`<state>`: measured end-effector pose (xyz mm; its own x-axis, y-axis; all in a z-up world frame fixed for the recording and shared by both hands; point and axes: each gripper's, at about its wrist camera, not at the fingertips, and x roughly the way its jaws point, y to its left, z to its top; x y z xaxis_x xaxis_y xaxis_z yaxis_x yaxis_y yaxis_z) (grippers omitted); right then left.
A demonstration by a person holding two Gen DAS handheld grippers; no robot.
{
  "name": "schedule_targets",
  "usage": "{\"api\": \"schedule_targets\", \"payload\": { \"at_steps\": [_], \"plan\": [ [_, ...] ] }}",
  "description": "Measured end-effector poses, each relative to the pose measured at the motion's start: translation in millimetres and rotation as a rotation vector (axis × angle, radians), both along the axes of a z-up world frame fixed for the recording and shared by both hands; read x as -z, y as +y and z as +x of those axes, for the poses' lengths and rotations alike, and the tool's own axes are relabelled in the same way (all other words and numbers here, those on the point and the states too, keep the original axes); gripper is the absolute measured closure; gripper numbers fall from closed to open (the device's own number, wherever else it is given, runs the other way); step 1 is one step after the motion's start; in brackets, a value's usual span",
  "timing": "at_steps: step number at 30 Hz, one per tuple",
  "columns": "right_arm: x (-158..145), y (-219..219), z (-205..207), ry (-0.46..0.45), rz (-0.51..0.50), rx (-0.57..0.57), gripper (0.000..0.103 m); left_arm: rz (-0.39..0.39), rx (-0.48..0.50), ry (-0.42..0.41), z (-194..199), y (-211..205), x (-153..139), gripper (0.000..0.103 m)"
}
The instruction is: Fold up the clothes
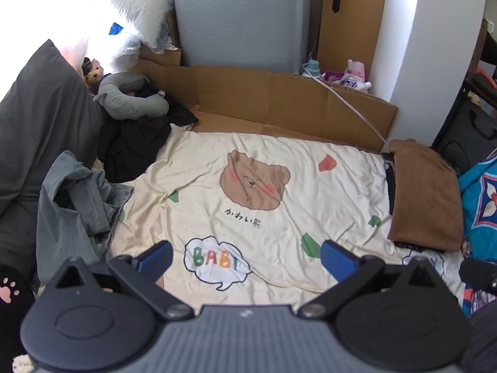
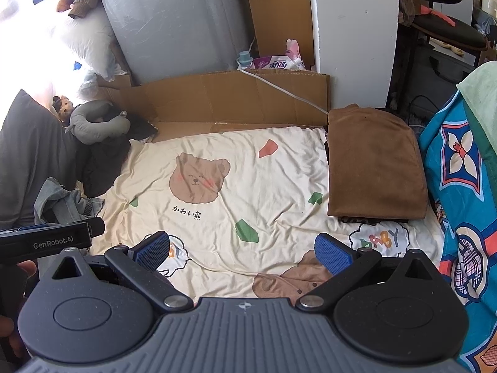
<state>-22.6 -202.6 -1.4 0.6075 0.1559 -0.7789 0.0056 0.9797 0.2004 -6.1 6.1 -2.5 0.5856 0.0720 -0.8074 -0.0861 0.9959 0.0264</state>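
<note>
A folded brown garment [image 1: 424, 192] lies on a dark folded one at the right edge of the cream bear-print sheet [image 1: 248, 155]; it also shows in the right wrist view [image 2: 372, 161]. A crumpled grey-blue denim garment [image 1: 74, 199] lies at the sheet's left edge, also in the right wrist view [image 2: 62, 202]. A black garment [image 1: 136, 143] is heaped behind it. My left gripper [image 1: 247, 259] is open and empty above the sheet's near part. My right gripper [image 2: 243, 251] is open and empty above the sheet; the left gripper's body [image 2: 46, 239] shows at its left.
A grey neck pillow [image 1: 130, 99] and a dark pillow [image 1: 37, 118] lie at the left. Flattened cardboard [image 1: 279, 99] and a grey cabinet [image 1: 242, 15] stand behind the sheet. A white cable [image 1: 357, 105] crosses the cardboard. A blue patterned quilt [image 2: 459, 192] lies at the right.
</note>
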Motion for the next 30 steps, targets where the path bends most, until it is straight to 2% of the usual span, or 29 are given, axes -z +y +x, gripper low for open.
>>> {"api": "schedule_targets", "payload": {
  "at_steps": [18, 25, 30],
  "plan": [
    [0.3, 0.4, 0.1, 0.000, -0.003, -0.002, 0.001, 0.003, -0.015, -0.002, -1.1, -0.6, -0.4, 0.001],
    [1.2, 3.9, 1.9, 0.009, 0.006, -0.031, 0.001, 0.033, -0.022, -0.009, -1.8, 1.7, -1.8, 0.001],
    [3.6, 10.4, 4.4, 0.019, 0.008, -0.057, 0.001, 0.043, -0.036, 0.021, -0.6, 0.5, 0.3, 0.001]
  ]
}}
